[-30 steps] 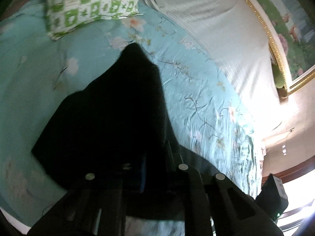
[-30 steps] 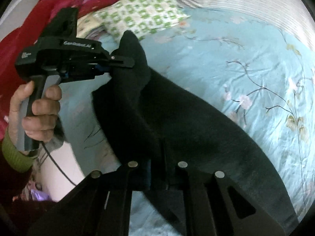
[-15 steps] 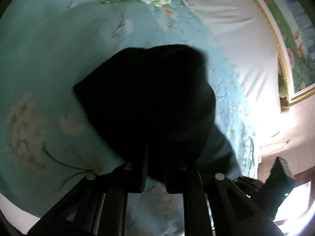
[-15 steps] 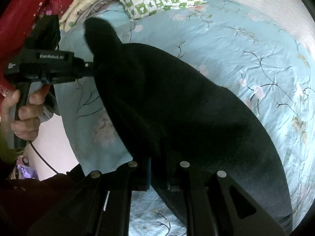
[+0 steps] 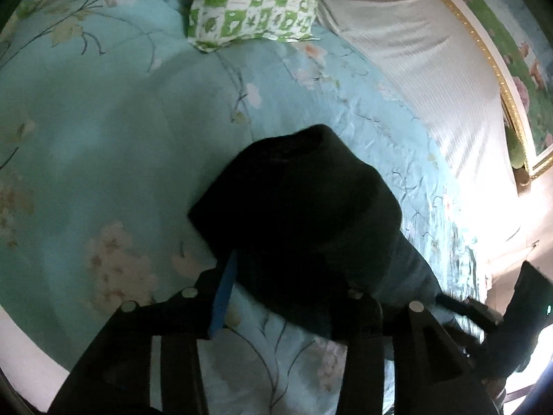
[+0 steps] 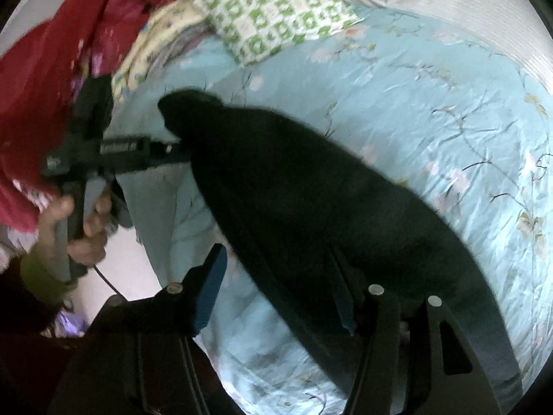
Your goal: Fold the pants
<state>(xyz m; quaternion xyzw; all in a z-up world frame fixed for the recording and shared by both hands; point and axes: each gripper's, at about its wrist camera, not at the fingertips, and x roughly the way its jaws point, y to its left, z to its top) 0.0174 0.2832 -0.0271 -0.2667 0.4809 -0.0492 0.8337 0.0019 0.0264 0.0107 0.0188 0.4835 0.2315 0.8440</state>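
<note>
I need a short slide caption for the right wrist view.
Open right gripper over black pants on the floral bedsheet.

The black fabric pants (image 5: 297, 221) hide the left tongs' (image 5: 287, 297) right fingertip. In the right wrist view, motion blur smears the pants' far edge, and the lower right frame edge cuts them off.

From my seat the pants (image 5: 297, 214) read as thick, matt black cloth with a faintly fuzzy edge. The bed sheet (image 5: 103, 145) under them is thin cloth with a soft sheen, finely creased. I see a checked pillow (image 5: 255, 0) in matt woven cloth and a red blanket (image 6: 45, 52) that looks plush. My left claw (image 5: 287, 297) is matt black plastic with a blue rubbery pad (image 5: 224, 290) and small shiny metal screws (image 5: 189, 292).
</note>
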